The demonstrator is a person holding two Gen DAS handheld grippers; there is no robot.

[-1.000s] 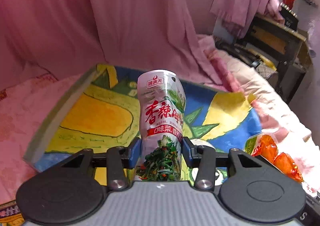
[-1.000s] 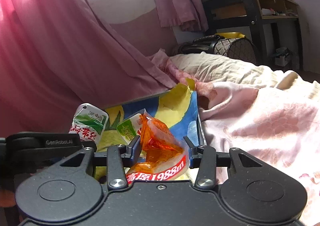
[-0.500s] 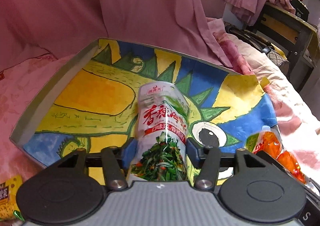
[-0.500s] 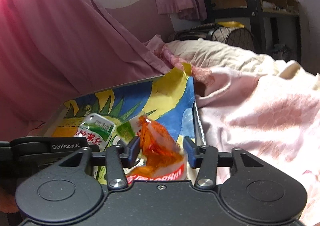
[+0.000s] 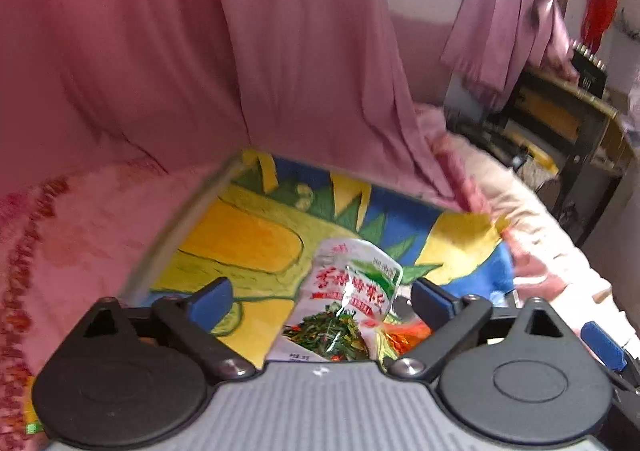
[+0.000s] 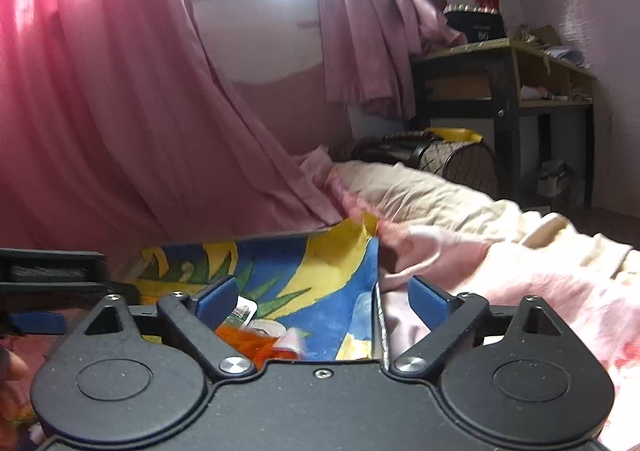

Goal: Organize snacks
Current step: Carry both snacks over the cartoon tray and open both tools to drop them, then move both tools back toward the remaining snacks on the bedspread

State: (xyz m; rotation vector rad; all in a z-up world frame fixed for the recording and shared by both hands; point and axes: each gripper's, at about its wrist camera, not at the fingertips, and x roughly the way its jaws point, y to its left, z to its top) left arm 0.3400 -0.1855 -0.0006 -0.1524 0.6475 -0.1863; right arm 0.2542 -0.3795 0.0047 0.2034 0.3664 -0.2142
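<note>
On bed, inside tray (image 5: 172,239), seaweed pack (image 5: 344,311) & orange pack (image 6: 256,343) lie loose betw opening L tongs (image 5: 322,297) & R tongs (image 6: 322,297), both spread wide, prob to drop snacks together

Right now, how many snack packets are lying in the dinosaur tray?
2. The white seaweed packet lies in the tray between the left gripper's opening jaws, and the orange packet lies beside it, under the right gripper. The grippers may hide more.
</note>
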